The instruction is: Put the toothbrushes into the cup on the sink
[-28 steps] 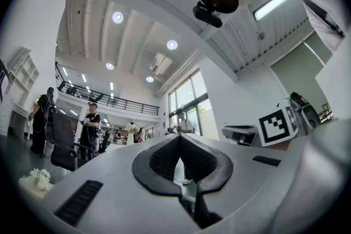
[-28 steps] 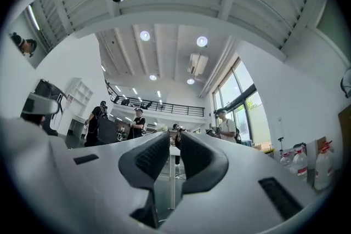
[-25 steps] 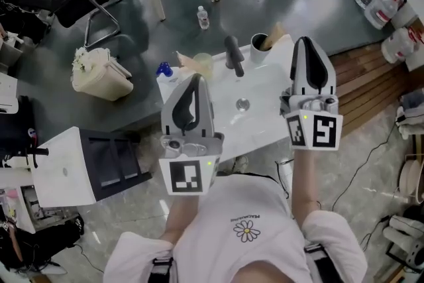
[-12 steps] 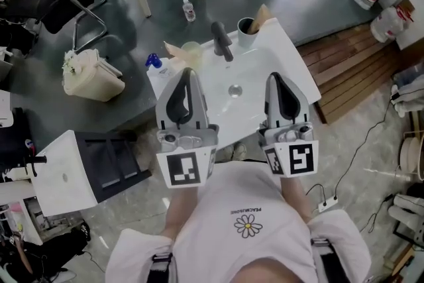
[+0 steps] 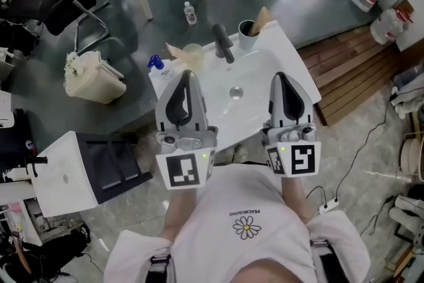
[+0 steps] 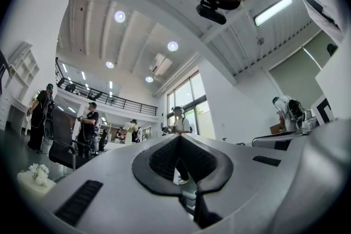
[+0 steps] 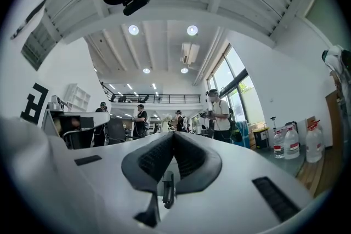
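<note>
**Holding both grippers shut and empty above the white sink**

In the head view, clock directions run from the picture's middle. The left gripper (image 5: 186,73) sits at about 11 o'clock and the right gripper (image 5: 281,75) at about 2 o'clock. Each is a smooth, light-grey, tapered shell with a black oval inset and a black-and-white marker cube at its base. In the gripper views each one's ribbed black pads (image 6: 164,159) (image 7: 151,159) press together with nothing between them.

The sink (image 5: 262,66) is a glossy white rectangular basin set at an angle, with a small round metal drain (image 5: 235,93) near its middle. A matte black faucet (image 5: 222,43) stands at 12 o'clock. The cup (image 5: 247,38), pale and cylindrical with a dark mouth, stands at 1 o'clock on the sink's far corner, well apart from both grippers. Its contents are too small to tell. A tan pointed shape (image 5: 264,16) that I cannot identify lies just beside it. A translucent yellowish tumbler (image 5: 192,53) sits at 11 o'clock.

The floor (image 5: 132,36) is smooth and dark grey beyond the sink, paler and mottled nearer the person. A slatted wooden platform (image 5: 351,76) lies at 3 o'clock and a white cabinet (image 5: 66,175) at 8 o'clock. The gripper views show a tall white hall with a beamed ceiling, round lights, a railed balcony, large windows and people standing.
</note>
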`<act>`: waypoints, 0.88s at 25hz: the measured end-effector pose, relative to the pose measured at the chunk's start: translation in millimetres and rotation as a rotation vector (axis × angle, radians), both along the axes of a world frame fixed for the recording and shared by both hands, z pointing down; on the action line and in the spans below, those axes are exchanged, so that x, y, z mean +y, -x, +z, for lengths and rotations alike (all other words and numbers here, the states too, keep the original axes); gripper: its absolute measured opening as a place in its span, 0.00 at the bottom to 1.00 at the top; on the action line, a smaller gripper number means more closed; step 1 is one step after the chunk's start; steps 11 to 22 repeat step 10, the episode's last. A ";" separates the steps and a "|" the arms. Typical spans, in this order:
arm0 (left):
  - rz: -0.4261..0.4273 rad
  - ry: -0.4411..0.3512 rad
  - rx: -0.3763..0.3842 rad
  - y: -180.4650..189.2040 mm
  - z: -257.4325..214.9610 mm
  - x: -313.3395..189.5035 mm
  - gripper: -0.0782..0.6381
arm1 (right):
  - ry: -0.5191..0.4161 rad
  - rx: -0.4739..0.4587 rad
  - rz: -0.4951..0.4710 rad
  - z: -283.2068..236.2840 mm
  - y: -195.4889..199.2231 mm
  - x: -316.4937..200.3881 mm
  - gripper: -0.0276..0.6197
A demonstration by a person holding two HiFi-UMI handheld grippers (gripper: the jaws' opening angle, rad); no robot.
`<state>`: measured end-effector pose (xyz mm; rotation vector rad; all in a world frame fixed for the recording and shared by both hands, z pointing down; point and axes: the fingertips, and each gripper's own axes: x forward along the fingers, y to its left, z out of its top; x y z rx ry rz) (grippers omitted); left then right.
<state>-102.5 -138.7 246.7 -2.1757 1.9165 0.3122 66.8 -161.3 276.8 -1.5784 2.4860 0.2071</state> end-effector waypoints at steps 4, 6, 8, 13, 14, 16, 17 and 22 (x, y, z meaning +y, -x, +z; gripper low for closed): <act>-0.002 -0.002 0.002 2.3 0.1 1.1 0.13 | 0.000 0.007 -0.005 0.2 2.7 1.9 0.06; -0.003 -0.001 0.005 2.9 0.2 1.7 0.13 | 0.000 0.012 -0.007 0.3 3.1 2.6 0.06; -0.004 0.002 0.008 3.4 1.0 2.8 0.13 | 0.004 0.013 -0.009 0.9 3.8 3.6 0.06; -0.005 0.006 0.011 4.0 1.9 4.2 0.13 | 0.008 0.013 -0.012 1.5 5.0 4.8 0.06; -0.005 0.006 0.011 4.0 1.9 4.2 0.13 | 0.008 0.013 -0.012 1.5 5.0 4.8 0.06; -0.005 0.006 0.011 4.0 1.9 4.2 0.13 | 0.008 0.013 -0.012 1.5 5.0 4.8 0.06; -0.005 0.006 0.011 4.0 1.9 4.2 0.13 | 0.008 0.013 -0.012 1.5 5.0 4.8 0.06; -0.005 0.006 0.011 4.0 1.9 4.2 0.13 | 0.008 0.013 -0.012 1.5 5.0 4.8 0.06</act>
